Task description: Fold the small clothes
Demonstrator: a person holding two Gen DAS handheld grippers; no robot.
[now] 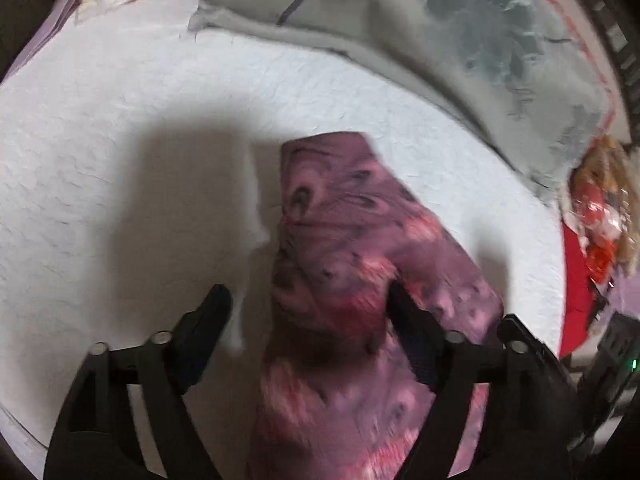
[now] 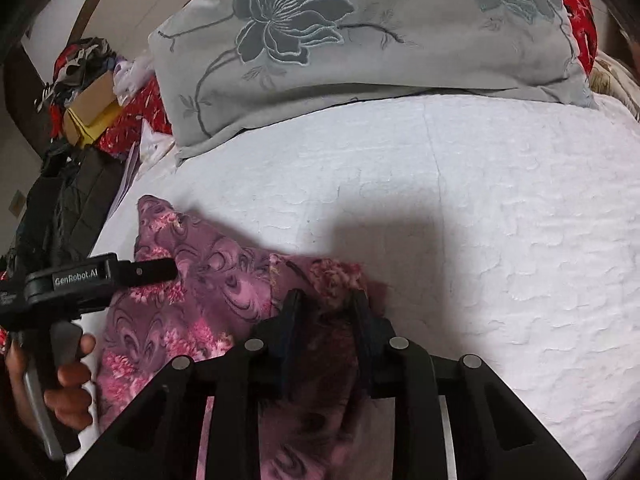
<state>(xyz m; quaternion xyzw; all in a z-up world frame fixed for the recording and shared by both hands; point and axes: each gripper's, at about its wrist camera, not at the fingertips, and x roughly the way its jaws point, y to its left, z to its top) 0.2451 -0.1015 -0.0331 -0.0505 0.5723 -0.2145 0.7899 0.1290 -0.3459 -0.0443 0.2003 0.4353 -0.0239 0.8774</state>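
The purple garment (image 2: 208,292) lies on the white bed (image 2: 500,240), thin, light and limp, likely to sag and slip. The right gripper (image 2: 326,300) pinches its edge; the left gripper (image 1: 308,300) is spread around it. Corners suit holding.

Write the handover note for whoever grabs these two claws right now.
Left claw: open, wide, fingers straddling the purple floral garment; nothing gripped.
Right claw: closing on a raised fold of the same garment; whether it is fully clamped cannot be told.
The garment lies on the white bedspread, below the grey flowered pillow.
Done: garment partly doubled over.
Left: finish the fold, flatten it, probably set it aside.
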